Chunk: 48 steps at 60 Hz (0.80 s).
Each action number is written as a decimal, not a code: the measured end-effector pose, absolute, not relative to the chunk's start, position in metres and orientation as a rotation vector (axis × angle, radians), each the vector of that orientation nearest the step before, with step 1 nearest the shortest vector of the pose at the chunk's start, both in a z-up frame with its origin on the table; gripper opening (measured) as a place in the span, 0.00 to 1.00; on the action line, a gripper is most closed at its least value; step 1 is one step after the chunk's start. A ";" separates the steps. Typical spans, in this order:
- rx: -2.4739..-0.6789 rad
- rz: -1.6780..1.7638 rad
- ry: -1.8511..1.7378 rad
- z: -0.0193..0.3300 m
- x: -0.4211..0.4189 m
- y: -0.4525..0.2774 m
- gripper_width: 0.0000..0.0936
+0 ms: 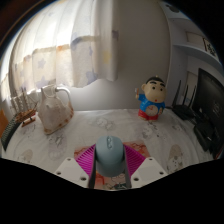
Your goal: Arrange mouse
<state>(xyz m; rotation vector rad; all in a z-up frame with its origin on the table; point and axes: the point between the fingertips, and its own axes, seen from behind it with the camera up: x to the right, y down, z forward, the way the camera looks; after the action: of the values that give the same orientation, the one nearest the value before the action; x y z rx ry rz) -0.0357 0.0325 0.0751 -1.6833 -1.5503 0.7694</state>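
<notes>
A pale blue-grey computer mouse [109,154] sits between my gripper's [110,160] two fingers, its scroll wheel pointing away from me. Both magenta pads [86,161] press against its flanks, so the gripper is shut on it. Below the mouse lies the patterned tablecloth [70,135]; whether the mouse rests on it or hangs just above it I cannot tell.
Beyond the fingers to the right stands a cartoon boy figurine [152,100]. A clear glass jug [53,108] stands to the left, with a dark object [4,135] further left. A black monitor [211,98] and dark gear occupy the right side. White curtains [95,40] hang behind the table.
</notes>
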 end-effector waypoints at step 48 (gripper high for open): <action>-1.897 0.635 -1.580 0.192 0.129 -0.027 0.91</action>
<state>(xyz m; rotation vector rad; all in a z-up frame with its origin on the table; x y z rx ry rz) 0.1286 -0.0265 0.1919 -1.8965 -1.5802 0.6346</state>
